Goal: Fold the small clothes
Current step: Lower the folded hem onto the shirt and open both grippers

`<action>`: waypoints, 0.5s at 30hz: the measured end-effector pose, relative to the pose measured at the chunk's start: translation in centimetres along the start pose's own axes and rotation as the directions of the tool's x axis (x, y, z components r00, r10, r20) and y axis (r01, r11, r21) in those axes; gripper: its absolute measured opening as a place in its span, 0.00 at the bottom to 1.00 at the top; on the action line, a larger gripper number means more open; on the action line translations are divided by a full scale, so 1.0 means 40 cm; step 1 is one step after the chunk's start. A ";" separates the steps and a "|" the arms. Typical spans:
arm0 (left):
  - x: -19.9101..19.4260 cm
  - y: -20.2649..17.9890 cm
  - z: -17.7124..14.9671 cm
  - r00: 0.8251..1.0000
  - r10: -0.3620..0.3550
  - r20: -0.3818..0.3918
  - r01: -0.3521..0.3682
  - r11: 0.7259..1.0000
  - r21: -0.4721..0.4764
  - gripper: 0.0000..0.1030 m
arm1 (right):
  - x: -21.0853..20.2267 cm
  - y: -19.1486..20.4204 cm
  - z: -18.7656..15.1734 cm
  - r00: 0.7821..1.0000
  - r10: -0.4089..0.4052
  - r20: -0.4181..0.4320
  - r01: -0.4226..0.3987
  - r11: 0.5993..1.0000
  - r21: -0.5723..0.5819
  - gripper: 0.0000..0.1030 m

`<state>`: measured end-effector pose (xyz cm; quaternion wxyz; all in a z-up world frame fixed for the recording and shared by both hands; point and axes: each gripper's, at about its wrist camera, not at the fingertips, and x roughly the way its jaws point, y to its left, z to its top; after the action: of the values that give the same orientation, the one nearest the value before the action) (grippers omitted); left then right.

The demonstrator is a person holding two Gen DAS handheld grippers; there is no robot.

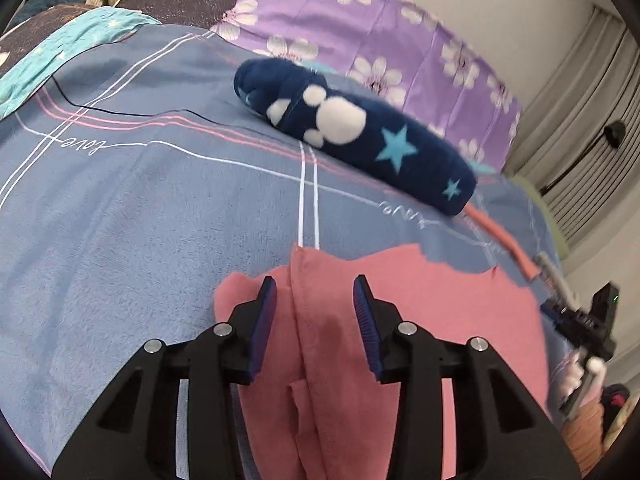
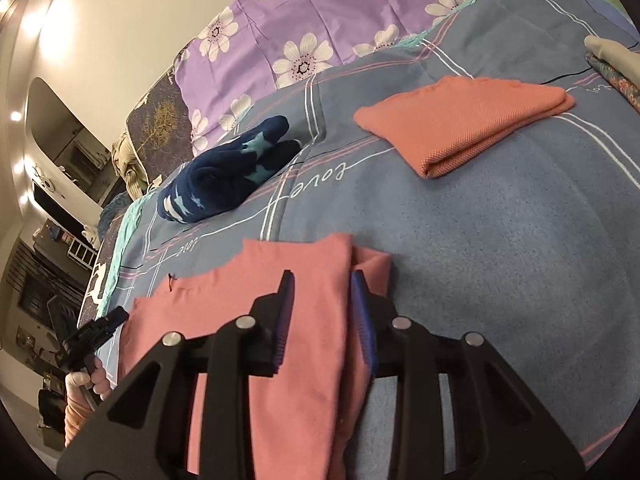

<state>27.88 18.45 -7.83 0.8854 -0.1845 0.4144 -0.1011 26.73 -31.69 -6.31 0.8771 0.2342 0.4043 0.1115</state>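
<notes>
A pink garment (image 1: 420, 320) lies flat on the blue blanket (image 1: 140, 220), its sides folded inward. My left gripper (image 1: 316, 300) is open, its jaws apart just above the garment's left folded edge. In the right wrist view the same pink garment (image 2: 280, 288) lies under my right gripper (image 2: 322, 296), which is open with its jaws on either side of the right folded edge. The other gripper shows at the far right of the left wrist view (image 1: 588, 324) and at the left of the right wrist view (image 2: 96, 332).
A rolled navy fleece item with stars and a paw print (image 1: 356, 128) (image 2: 228, 172) lies further back. A folded orange cloth (image 2: 464, 120) lies on the blanket at the right. A purple flowered quilt (image 1: 380, 32) lies behind. Folded clothes (image 2: 616, 68) sit at the far right edge.
</notes>
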 end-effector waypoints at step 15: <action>-0.058 -0.055 0.015 0.996 -0.001 0.091 -0.010 0.993 0.122 0.02 | -0.032 0.057 0.030 0.994 0.046 0.097 -0.042 0.998 -0.040 0.03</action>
<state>26.82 17.35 -4.94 0.9132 -0.1334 0.3672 -0.1155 26.79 -30.59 -3.65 0.8975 0.2314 0.3533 0.1269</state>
